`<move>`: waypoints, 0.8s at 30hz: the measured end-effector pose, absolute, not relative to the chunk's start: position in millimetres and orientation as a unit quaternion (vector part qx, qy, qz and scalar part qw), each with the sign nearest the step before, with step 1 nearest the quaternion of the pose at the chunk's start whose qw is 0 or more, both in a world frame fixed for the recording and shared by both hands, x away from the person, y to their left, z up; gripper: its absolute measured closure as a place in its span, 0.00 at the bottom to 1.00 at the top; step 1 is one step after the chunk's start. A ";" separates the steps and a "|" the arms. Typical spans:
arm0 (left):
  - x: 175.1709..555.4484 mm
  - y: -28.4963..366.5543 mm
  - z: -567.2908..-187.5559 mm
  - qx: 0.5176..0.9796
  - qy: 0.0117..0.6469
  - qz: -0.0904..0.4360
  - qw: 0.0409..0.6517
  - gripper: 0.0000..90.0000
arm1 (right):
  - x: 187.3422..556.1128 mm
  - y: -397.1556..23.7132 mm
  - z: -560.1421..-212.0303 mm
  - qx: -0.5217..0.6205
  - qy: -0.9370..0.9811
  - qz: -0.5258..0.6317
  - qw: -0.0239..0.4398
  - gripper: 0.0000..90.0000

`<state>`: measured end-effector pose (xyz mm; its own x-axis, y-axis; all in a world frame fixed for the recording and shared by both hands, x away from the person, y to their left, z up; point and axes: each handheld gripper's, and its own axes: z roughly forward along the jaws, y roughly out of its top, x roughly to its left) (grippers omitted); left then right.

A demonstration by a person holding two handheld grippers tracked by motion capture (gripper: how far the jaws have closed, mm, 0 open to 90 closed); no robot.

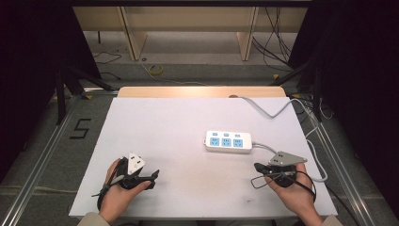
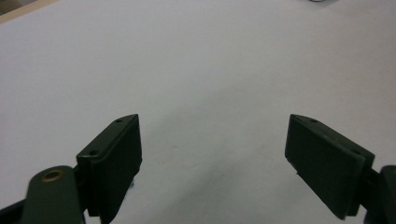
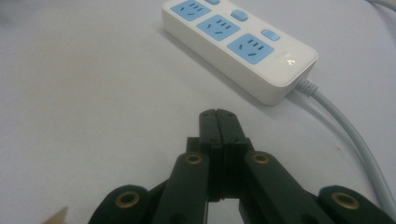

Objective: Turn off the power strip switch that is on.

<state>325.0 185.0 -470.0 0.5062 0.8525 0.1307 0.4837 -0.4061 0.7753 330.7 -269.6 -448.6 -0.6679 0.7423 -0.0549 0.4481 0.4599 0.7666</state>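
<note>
High view. White power strip [image 1: 228, 141] lies right of frame centre on the white table [image 1: 160, 132], three blue sockets and three blue switches facing up; its grey cable [image 1: 273, 109] leaves the strip's right end and loops off toward the upper right edge. Right gripper [image 1: 259, 168], lower right, sits just below and right of the strip, near but apart. Left gripper [image 1: 154, 177], lower left, is well apart from the strip, w/ bare table between.

Left gripper view. Jaws stand wide, one pad [image 2: 114, 158] at lower left, the other at lower right; nothing between them but table [image 2: 201, 70].

Right gripper view. Jaws pressed together, holding nothing; tip [image 3: 219, 119] at lower centre. Power strip [image 3: 238, 46] runs across the upper centre-right; nearest socket and switch at its cable end, cable [image 3: 355, 140] down the right edge.

Step in hand, as judged: approach to the strip w/ the right gripper. To do it well: keep the closed tip narrow if pressing a switch, come down square on the nearest blue button, not the socket face. The light strip may skid, so steady it w/ the left gripper's wide jaws at the far end, and stay clear of the cable.
</note>
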 end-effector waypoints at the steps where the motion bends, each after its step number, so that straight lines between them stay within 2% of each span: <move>1: 325.0 184.9 -470.1 0.795 0.420 0.265 0.348 0.21 | 331.0 -269.6 -448.2 0.359 0.831 0.377 0.195 1.00; 24: 325.1 184.5 -470.4 0.796 0.419 0.266 0.346 0.21 | 339.6 -264.7 -443.5 0.362 0.833 0.371 0.193 1.00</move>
<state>325.1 184.5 -470.4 0.5083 0.8508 0.1335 0.4830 -0.4100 0.7737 339.6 -264.7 -443.5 -0.6627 0.7469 -0.0535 0.4598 0.4623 0.7582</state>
